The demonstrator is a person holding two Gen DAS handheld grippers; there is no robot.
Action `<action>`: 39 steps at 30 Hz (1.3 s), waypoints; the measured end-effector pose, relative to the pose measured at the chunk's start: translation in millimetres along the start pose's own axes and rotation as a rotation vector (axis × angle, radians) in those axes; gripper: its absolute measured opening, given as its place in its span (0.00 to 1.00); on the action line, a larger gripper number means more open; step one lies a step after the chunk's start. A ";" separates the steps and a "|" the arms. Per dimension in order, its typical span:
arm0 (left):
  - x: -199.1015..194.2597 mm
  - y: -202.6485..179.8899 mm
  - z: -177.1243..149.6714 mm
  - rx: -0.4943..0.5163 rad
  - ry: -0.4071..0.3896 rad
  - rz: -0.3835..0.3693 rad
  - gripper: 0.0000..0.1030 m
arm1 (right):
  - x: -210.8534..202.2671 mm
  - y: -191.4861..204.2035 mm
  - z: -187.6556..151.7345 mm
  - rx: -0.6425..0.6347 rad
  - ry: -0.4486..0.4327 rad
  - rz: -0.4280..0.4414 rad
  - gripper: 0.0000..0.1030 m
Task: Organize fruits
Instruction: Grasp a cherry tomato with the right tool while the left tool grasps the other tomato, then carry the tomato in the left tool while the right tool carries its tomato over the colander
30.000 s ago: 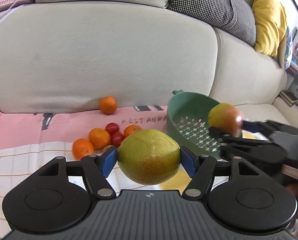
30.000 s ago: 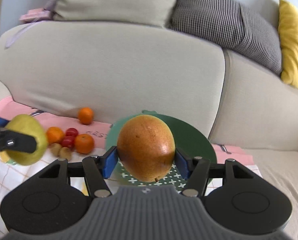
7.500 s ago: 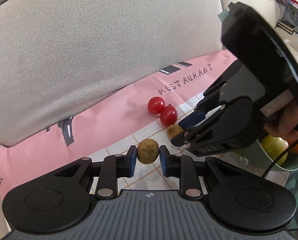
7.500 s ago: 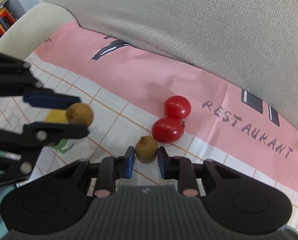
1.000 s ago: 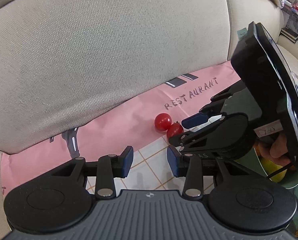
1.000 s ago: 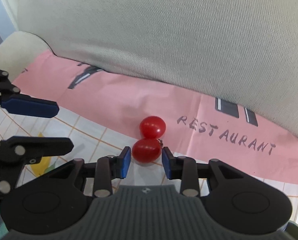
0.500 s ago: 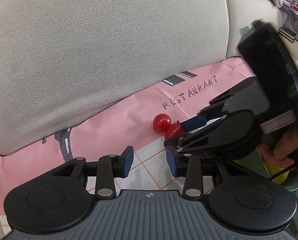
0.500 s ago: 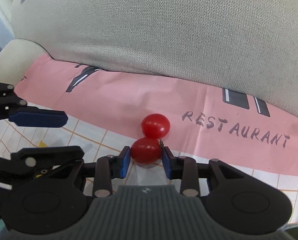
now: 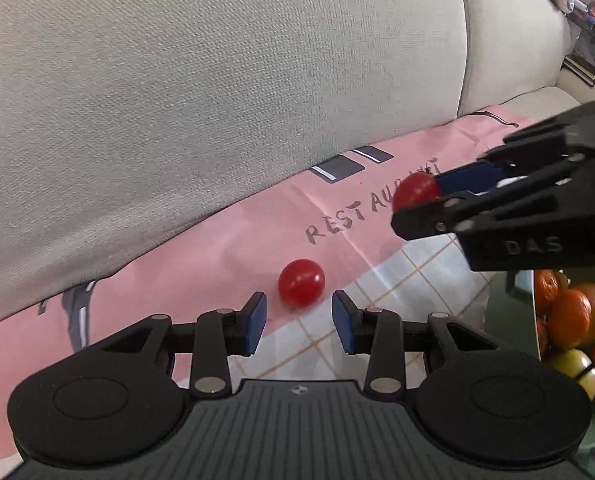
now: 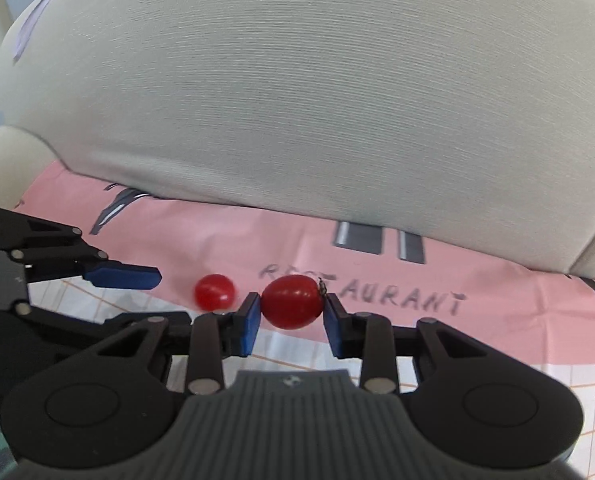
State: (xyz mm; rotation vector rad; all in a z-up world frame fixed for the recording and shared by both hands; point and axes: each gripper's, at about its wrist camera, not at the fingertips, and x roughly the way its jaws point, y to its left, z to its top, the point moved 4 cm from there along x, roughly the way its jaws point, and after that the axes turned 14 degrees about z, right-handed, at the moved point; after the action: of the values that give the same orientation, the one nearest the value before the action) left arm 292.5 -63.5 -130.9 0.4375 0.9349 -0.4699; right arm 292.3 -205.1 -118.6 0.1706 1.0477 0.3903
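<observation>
With my right tool (image 10: pixel 291 316) clamped on one cherry tomato (image 10: pixel 292 301), I centre the open left tool (image 9: pixel 299 320) around the other cherry tomato (image 9: pixel 301 282) on the pink cloth (image 9: pixel 217 248), closing gently to avoid bruising it.

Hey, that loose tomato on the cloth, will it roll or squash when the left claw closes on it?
The tomato looks round and glossy, so it will likely roll or slip if nudged off-centre. It is probably soft-skinned; the left claw should close gently.
</observation>
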 end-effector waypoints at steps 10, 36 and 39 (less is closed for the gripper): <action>26.5 -11.6 5.2 0.024 0.050 0.025 0.43 | -0.7 -9.7 -12.1 0.057 -0.008 0.015 0.30; -116.3 -25.0 3.3 -0.165 -0.105 -0.021 0.31 | -92.1 27.2 -49.7 0.130 -0.182 0.115 0.30; -138.7 -42.2 -0.4 -0.153 -0.137 -0.037 0.31 | -115.3 26.7 -66.7 0.170 -0.219 0.122 0.30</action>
State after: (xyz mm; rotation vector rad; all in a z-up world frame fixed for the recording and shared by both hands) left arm 198.0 -71.1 -21.2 0.2461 0.8406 -0.4529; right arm 177.5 -228.9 -49.8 0.4218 0.8563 0.3831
